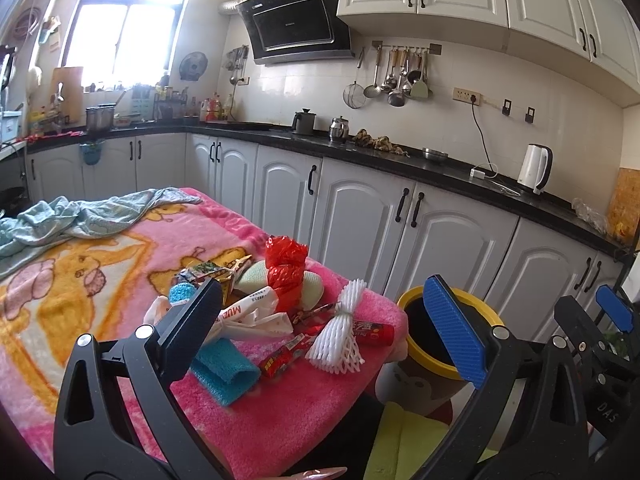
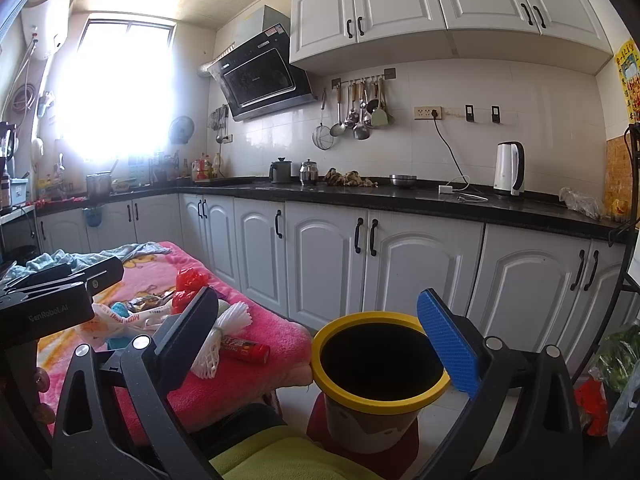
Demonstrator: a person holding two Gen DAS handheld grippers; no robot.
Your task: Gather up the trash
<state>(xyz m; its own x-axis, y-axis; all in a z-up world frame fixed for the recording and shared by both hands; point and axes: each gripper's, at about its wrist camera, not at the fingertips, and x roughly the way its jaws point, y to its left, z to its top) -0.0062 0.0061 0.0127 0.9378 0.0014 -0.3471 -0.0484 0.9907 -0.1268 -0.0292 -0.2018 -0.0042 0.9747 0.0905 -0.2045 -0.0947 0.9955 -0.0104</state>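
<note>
both tongs, left (image 1: pixel 320 332) and right (image 2: pixel 316 344), are spread wide and empty. trash pile (image 1: pixel 276 312) sits on the pink blanket (image 1: pixel 280 420), bin (image 2: pixel 380 364) at 3 o'clock. i reckon the light foam net (image 1: pixel 340 332) could slip and miss the rim.

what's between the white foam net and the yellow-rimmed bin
Just the red tube wrapper, lying on the pink blanket beside the white foam net, then the blanket's edge before the yellow-rimmed bin. Right wrist view shows it best.
</note>
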